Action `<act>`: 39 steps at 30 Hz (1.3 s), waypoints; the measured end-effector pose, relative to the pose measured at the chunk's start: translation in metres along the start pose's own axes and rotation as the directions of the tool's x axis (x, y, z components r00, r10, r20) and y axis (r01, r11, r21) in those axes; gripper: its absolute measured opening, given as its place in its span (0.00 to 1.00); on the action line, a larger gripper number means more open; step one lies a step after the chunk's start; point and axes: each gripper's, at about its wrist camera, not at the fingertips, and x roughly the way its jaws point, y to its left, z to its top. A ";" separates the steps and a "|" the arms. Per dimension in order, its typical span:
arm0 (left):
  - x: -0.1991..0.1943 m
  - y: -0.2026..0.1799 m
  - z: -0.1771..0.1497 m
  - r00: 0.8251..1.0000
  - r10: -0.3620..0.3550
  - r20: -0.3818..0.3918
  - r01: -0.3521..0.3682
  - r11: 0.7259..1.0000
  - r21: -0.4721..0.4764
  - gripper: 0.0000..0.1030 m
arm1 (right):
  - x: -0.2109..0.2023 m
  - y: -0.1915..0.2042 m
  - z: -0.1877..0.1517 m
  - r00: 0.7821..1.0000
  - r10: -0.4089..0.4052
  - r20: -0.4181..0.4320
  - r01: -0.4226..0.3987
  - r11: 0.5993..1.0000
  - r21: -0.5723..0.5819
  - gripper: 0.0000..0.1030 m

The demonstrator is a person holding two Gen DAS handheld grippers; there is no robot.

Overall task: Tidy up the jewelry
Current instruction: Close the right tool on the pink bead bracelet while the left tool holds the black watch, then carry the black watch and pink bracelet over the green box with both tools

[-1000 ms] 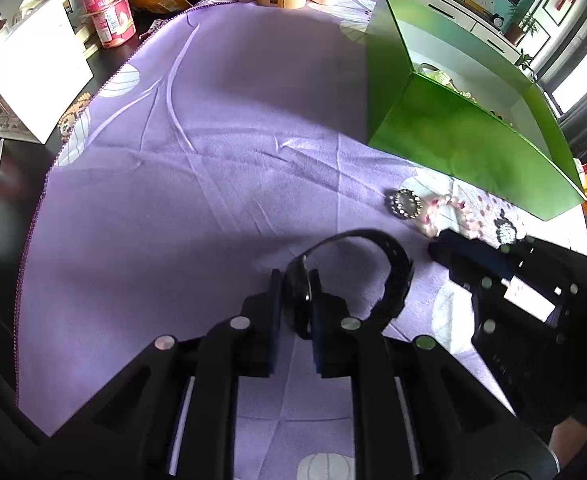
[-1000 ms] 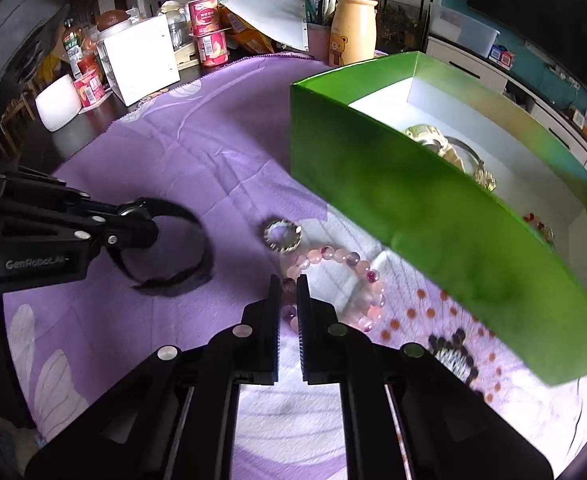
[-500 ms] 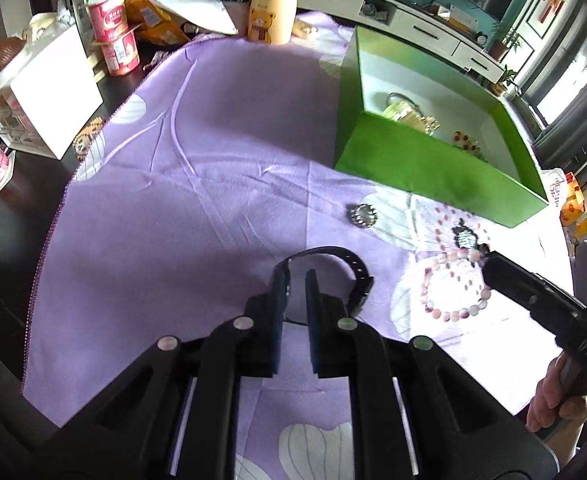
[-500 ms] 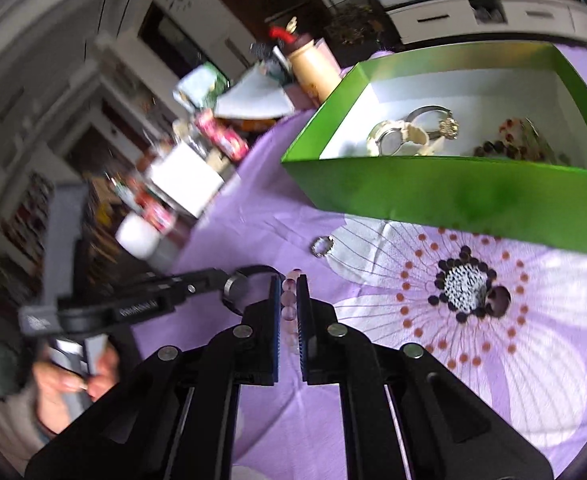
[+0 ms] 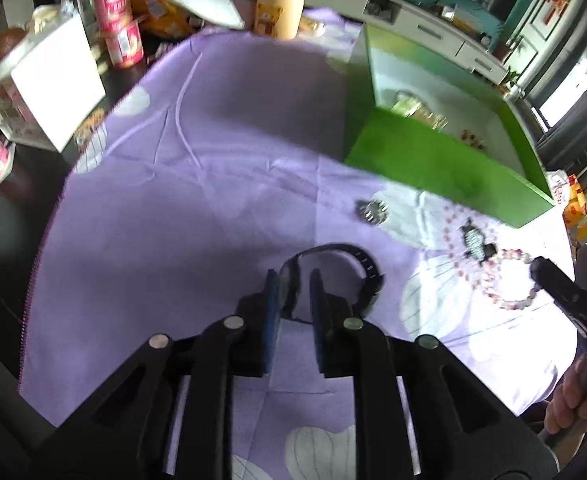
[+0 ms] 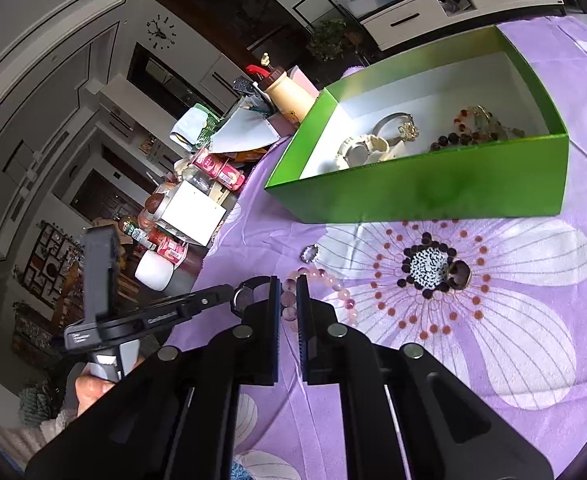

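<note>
A black watch, pink bead bracelet and sparkly ring sit before the open green box.

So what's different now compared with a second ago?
The right tool lifted the pink bead bracelet off the cloth and rolled. The left tool, jaws opening, has the black watch between them. Ring and green box stayed.

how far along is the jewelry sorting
Done: a pale watch and beaded pieces lie in the green box. In hand: the right gripper holds the pink bracelet; the left gripper, jaws opening, has the black watch between them. Left: the ring on the cloth.
</note>
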 end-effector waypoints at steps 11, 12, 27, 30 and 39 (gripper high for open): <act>0.026 -0.002 -0.002 0.998 0.061 -0.031 -0.061 0.998 0.023 0.09 | 0.009 -0.004 -0.005 1.000 0.001 -0.023 -0.001 1.000 -0.001 0.07; 0.026 -0.002 -0.003 0.998 0.065 -0.027 -0.064 0.998 0.024 0.07 | 0.010 -0.004 -0.005 1.000 0.001 -0.023 -0.001 1.000 -0.002 0.07; -0.009 -0.023 0.007 0.999 -0.035 0.036 0.033 0.998 0.048 0.07 | -0.007 -0.010 0.002 0.999 0.030 0.028 -0.031 0.999 0.023 0.07; -0.013 -0.033 0.013 0.998 -0.044 0.045 0.041 0.997 0.067 0.07 | -0.014 -0.011 0.007 0.999 0.027 0.045 -0.028 0.999 0.025 0.07; -0.020 -0.067 0.052 0.994 -0.077 0.074 0.067 0.990 0.122 0.07 | -0.034 -0.016 0.035 0.994 0.004 0.108 -0.005 1.000 0.014 0.07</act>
